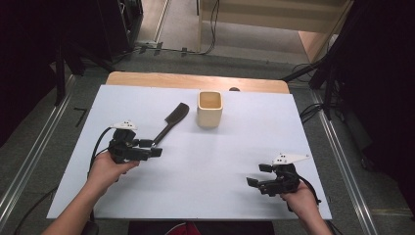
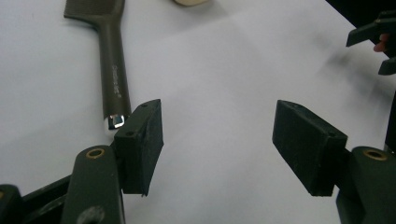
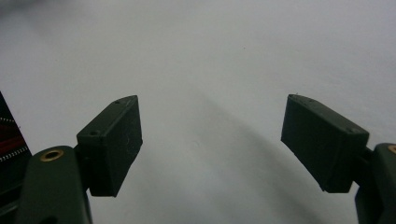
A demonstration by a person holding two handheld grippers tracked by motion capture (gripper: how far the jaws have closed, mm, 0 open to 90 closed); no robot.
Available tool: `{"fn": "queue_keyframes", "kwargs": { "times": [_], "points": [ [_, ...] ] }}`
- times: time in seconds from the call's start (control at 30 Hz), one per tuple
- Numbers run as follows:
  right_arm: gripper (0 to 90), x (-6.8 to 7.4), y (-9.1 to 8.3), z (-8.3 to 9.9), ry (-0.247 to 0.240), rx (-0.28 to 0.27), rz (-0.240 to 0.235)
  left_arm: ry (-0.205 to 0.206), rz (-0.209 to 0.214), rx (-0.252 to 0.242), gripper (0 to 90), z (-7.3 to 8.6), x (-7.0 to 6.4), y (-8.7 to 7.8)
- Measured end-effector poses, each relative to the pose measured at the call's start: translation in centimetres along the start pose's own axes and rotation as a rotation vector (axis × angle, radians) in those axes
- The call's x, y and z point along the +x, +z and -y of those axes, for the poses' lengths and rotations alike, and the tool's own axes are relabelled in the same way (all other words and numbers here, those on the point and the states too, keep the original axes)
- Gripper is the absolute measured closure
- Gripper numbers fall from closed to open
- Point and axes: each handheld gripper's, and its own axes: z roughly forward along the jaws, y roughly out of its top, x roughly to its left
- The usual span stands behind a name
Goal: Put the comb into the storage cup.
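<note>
Left gripper (image 2: 217,140) spread wide and holding nothing, one jaw just beside the metal-capped handle end of the dark brush (image 2: 111,70) lying flat on the white table (image 1: 195,161), cream square cup (image 1: 210,109) beyond the bristle head, right gripper (image 3: 211,140) likewise wide, well apart over bare surface.

Bare white table sheet (image 1: 205,166) lies open between both grippers. Obstacles: long dark flat-headed brush (image 1: 170,123), its handle end just beside the left gripper (image 1: 149,148), and a cream square ceramic cup (image 1: 210,109) beyond.
</note>
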Motion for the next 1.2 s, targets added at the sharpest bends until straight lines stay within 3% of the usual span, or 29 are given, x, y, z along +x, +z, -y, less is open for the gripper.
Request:
{"fn": "queue_keyframes", "kwargs": {
  "times": [0.1,0.6,0.93,1.07,1.2],
  "points": [
    [18.8,-0.1,0.1,-0.1,0.003,-0.011,0.0,0.0,0.001,0.01,34.4,0.8,-0.3,-0.2],
    [18.9,-0.2,0.4,-0.6,-0.007,-0.004,-0.002,0.075,-0.018,0.06,31.8,4.3,-1.5,-1.5],
    [18.9,-0.3,0.7,-0.8,-0.011,0.0,-0.005,0.062,-0.003,0.061,30.3,4.6,-1.3,-1.8],
    [18.9,-0.3,0.7,-0.8,-0.01,0.0,-0.002,0.057,0.027,0.066,24.5,4.4,-1.1,-1.9],
    [18.9,-0.3,0.6,-0.8,-0.011,-0.001,-0.002,0.055,0.026,0.061,20.3,3.8,-1.2,-2.1]
  ]
}}
